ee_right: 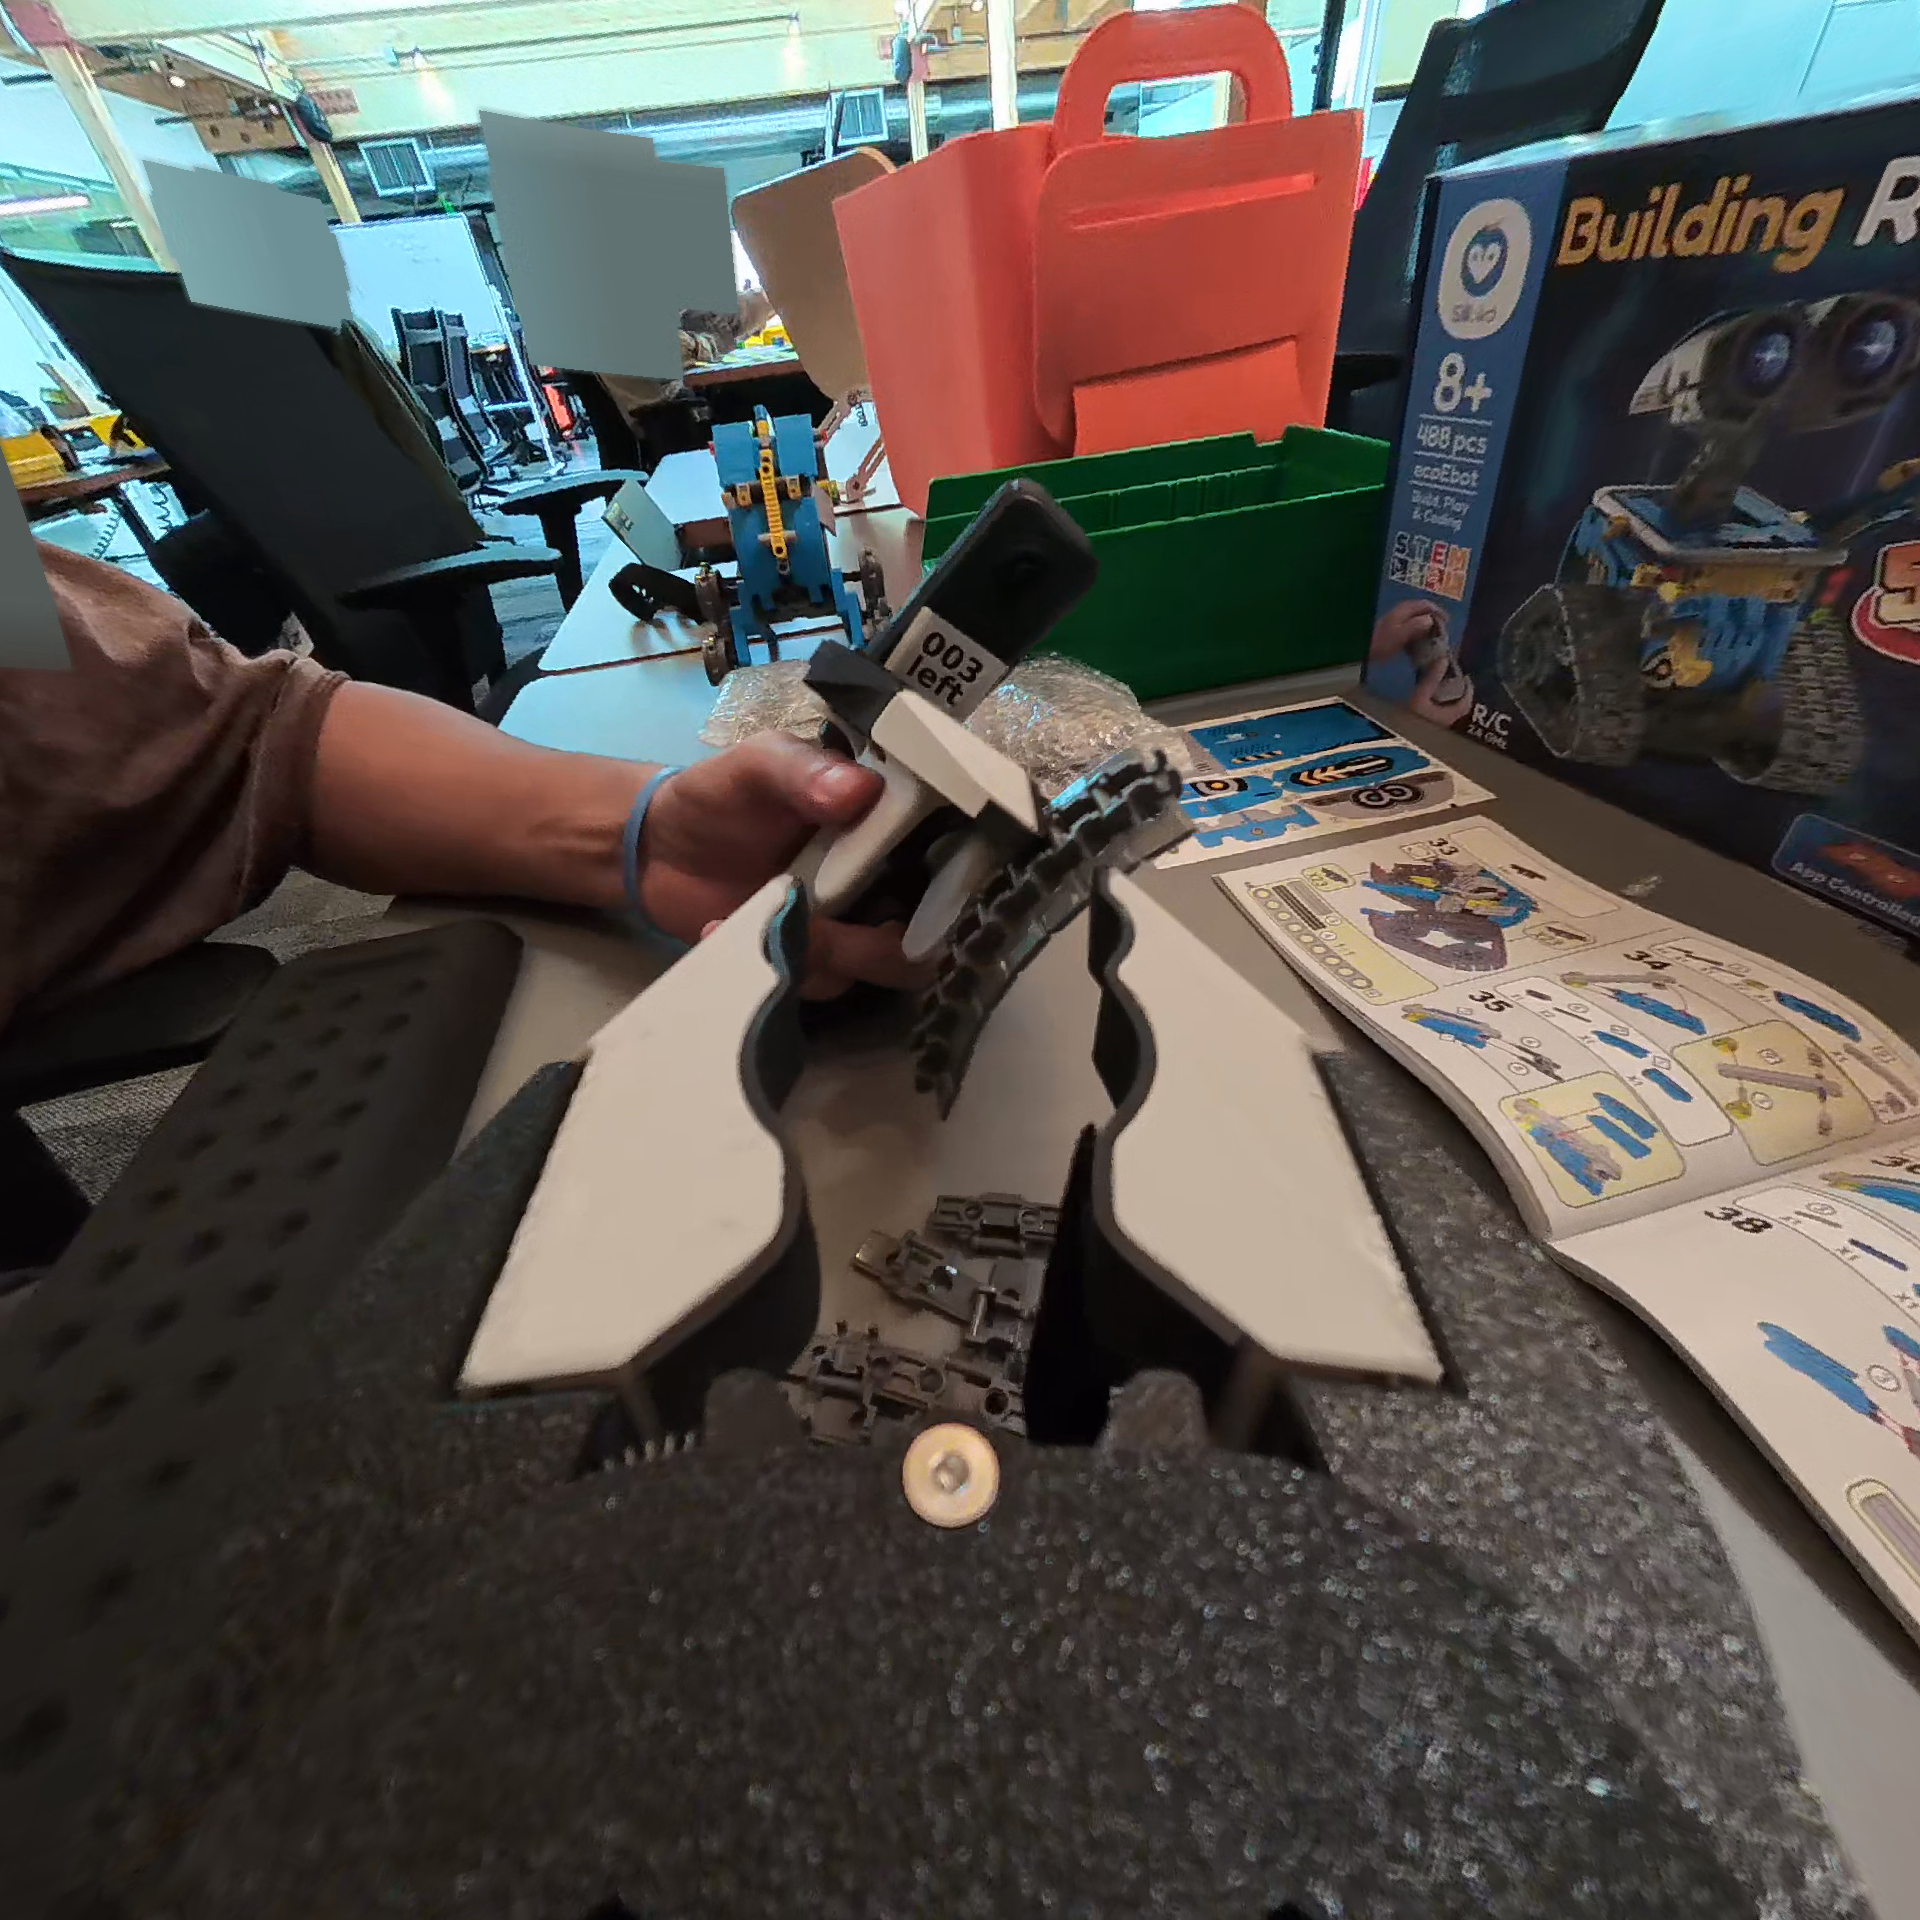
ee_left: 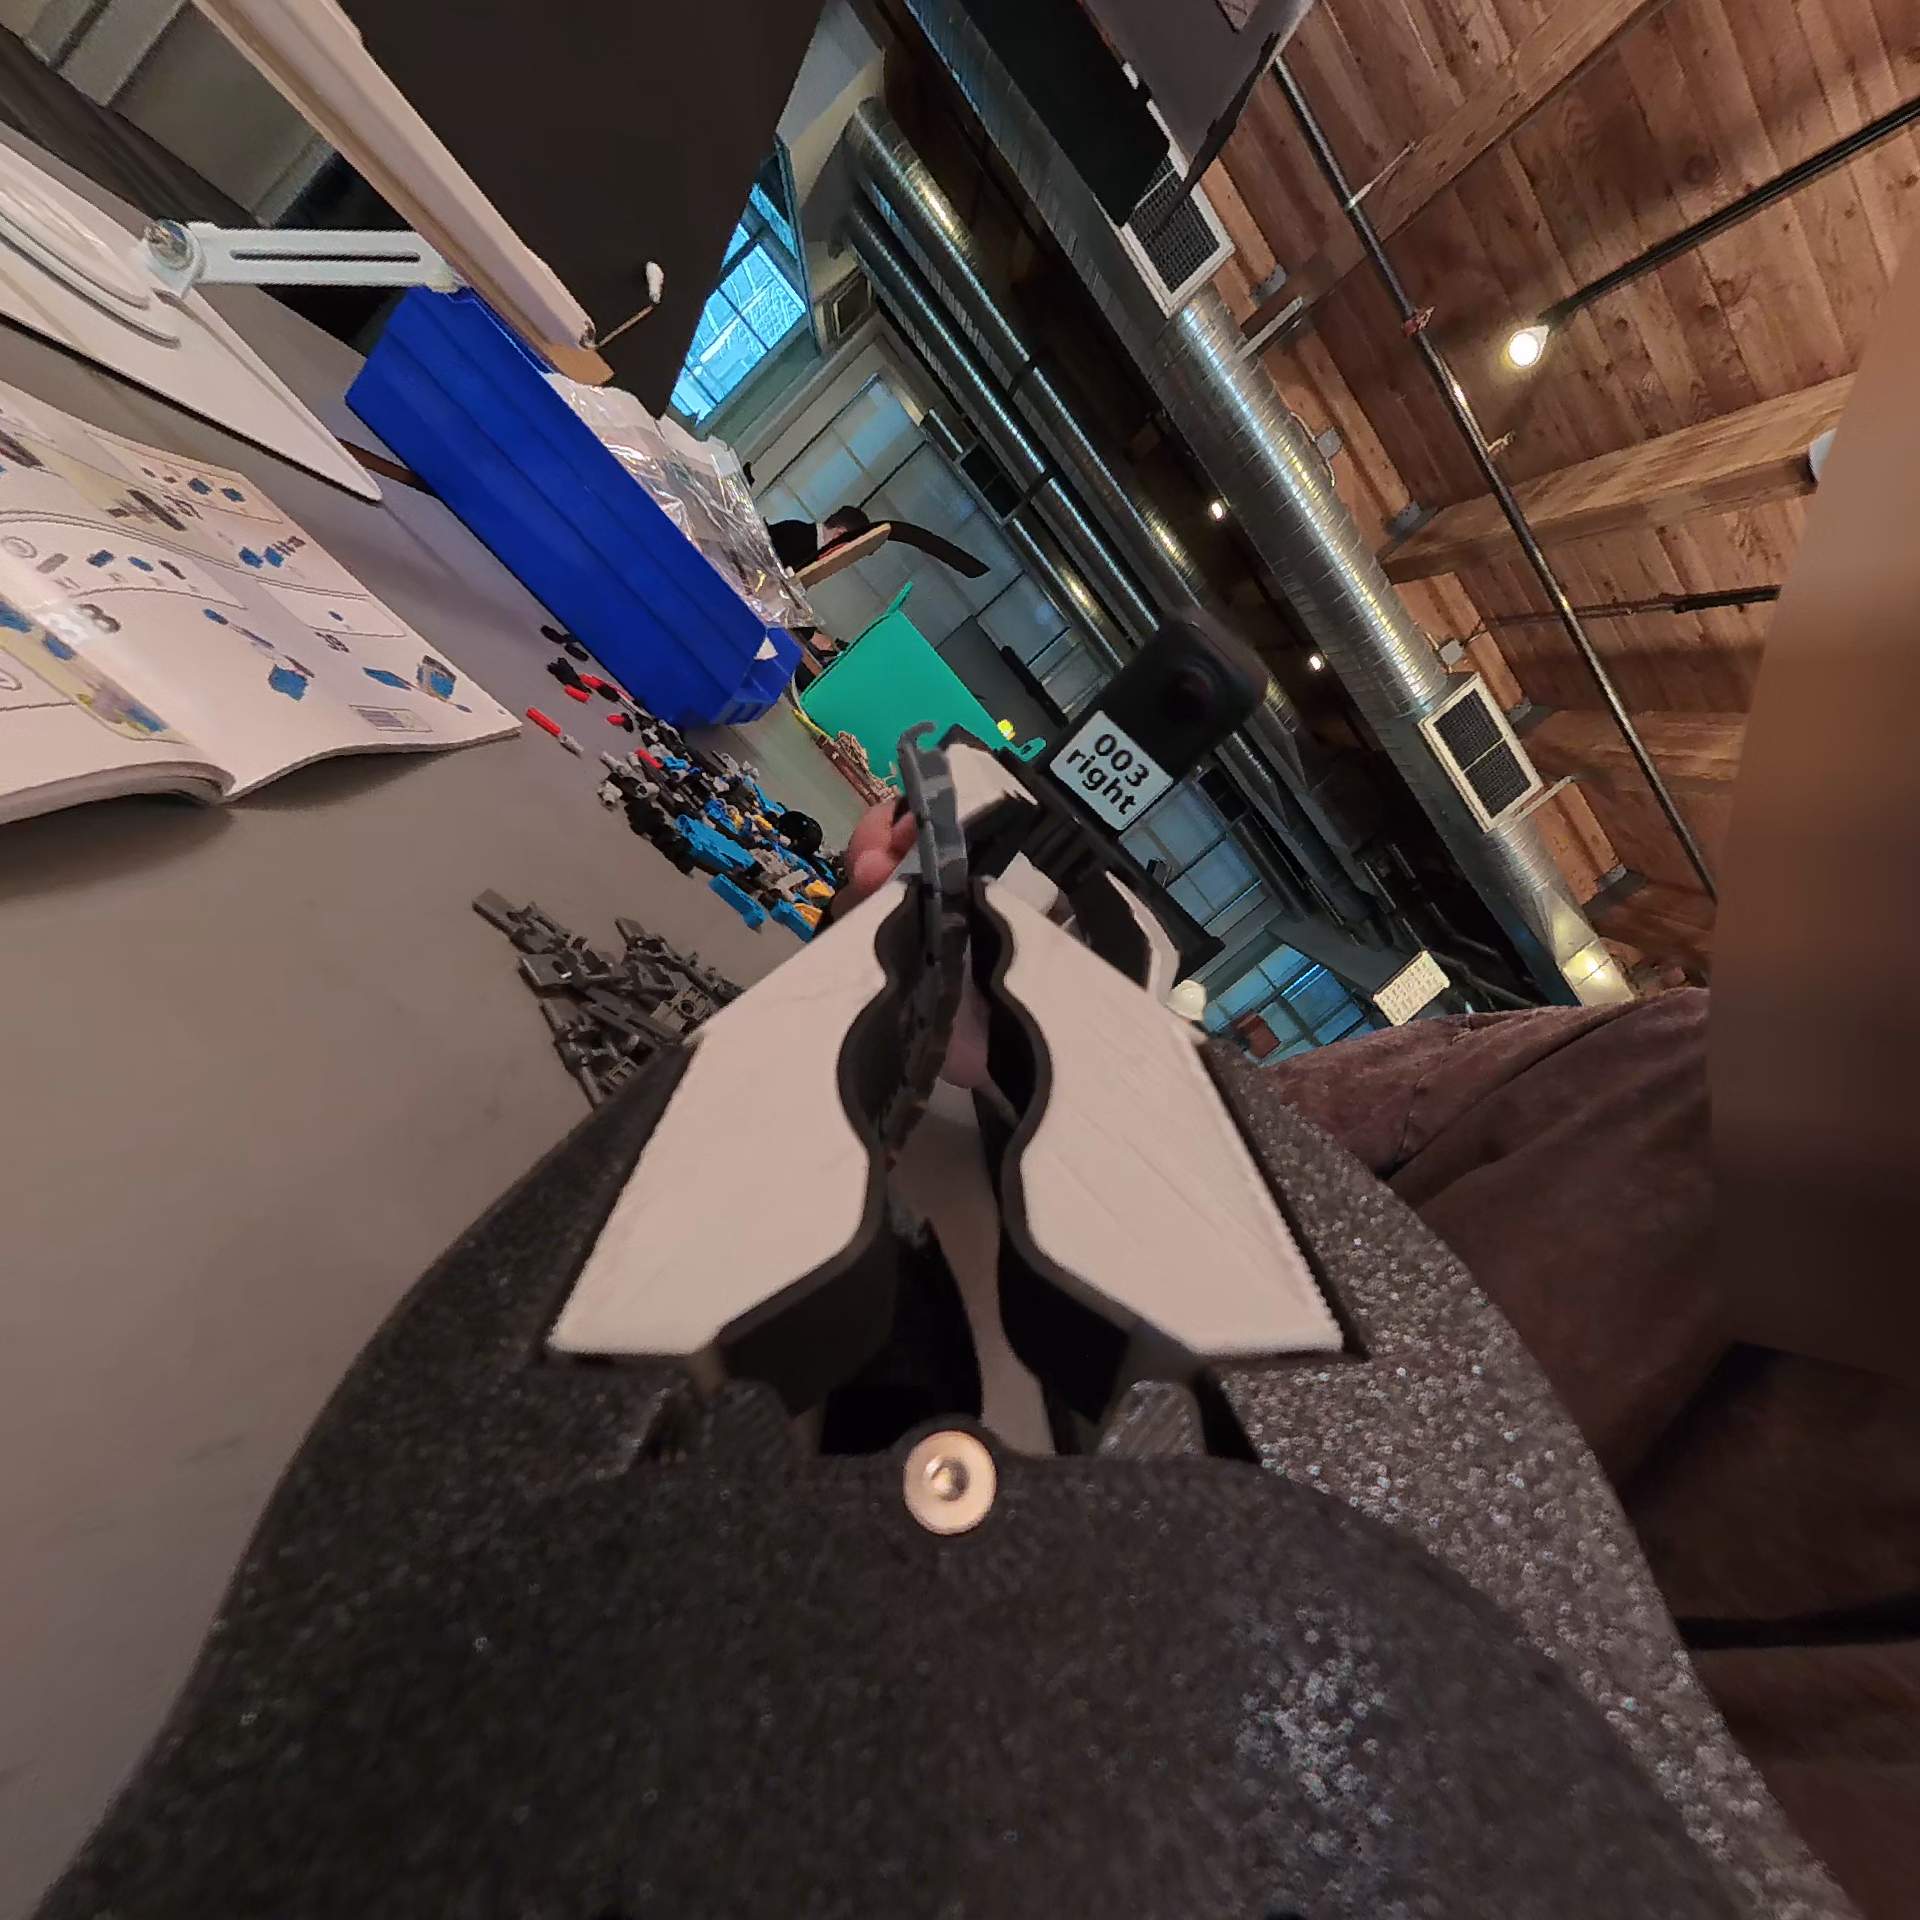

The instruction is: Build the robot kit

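My left hand-held gripper (ee_left: 940, 935) pinches a grey track strip (ee_right: 1039, 914) above the desk (ee_right: 1049, 1029). My right hand-held gripper (ee_right: 940, 935) hovers open over loose grey links (ee_right: 945, 1278); steady alignment matters.

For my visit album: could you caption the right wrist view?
An open right claw faces the left claw, which grips a curved grey track strip above loose grey links.
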